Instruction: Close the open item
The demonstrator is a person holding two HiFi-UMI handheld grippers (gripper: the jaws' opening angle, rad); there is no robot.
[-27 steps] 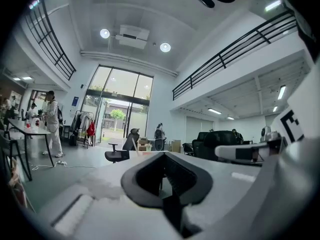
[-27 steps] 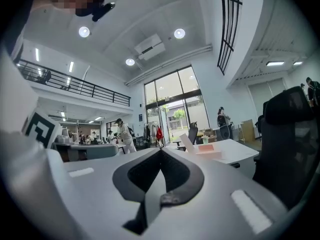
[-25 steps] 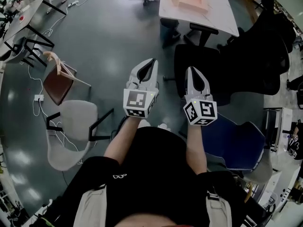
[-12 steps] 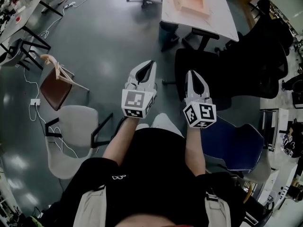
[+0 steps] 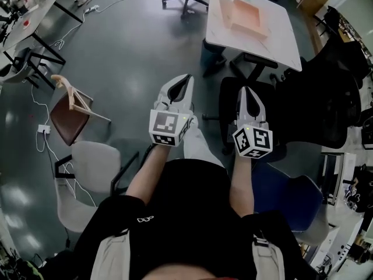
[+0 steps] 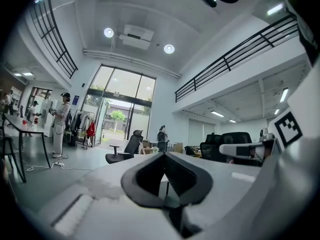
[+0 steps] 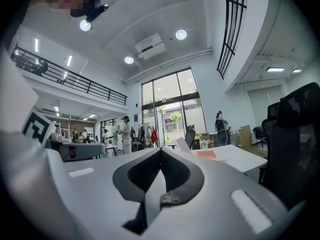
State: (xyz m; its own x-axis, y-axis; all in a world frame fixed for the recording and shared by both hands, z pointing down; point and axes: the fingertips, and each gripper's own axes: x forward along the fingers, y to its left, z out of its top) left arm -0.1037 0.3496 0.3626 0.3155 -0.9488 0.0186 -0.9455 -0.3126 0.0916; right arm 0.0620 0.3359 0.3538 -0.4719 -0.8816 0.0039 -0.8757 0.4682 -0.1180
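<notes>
A shallow pink box (image 5: 247,15) lies open on a white table (image 5: 280,42) at the top of the head view, its lid flap standing up at its left side. In the right gripper view the box (image 7: 206,154) shows far off on the table. My left gripper (image 5: 187,78) and right gripper (image 5: 245,91) are held side by side in front of the person's body, over the grey floor and well short of the table. Both point toward it. The jaws of each meet at the tips with nothing between them (image 6: 162,154) (image 7: 161,150).
Black office chairs (image 5: 315,98) stand between me and the table, with a blue chair (image 5: 288,188) at the right. A grey chair (image 5: 87,168) and a brown chair (image 5: 65,112) are at the left, with cables on the floor. People stand far off near the glass doors (image 7: 126,134).
The table with the box has slid lower and larger in the head view as the person walks toward it. Both grippers stay shut and held out front.
</notes>
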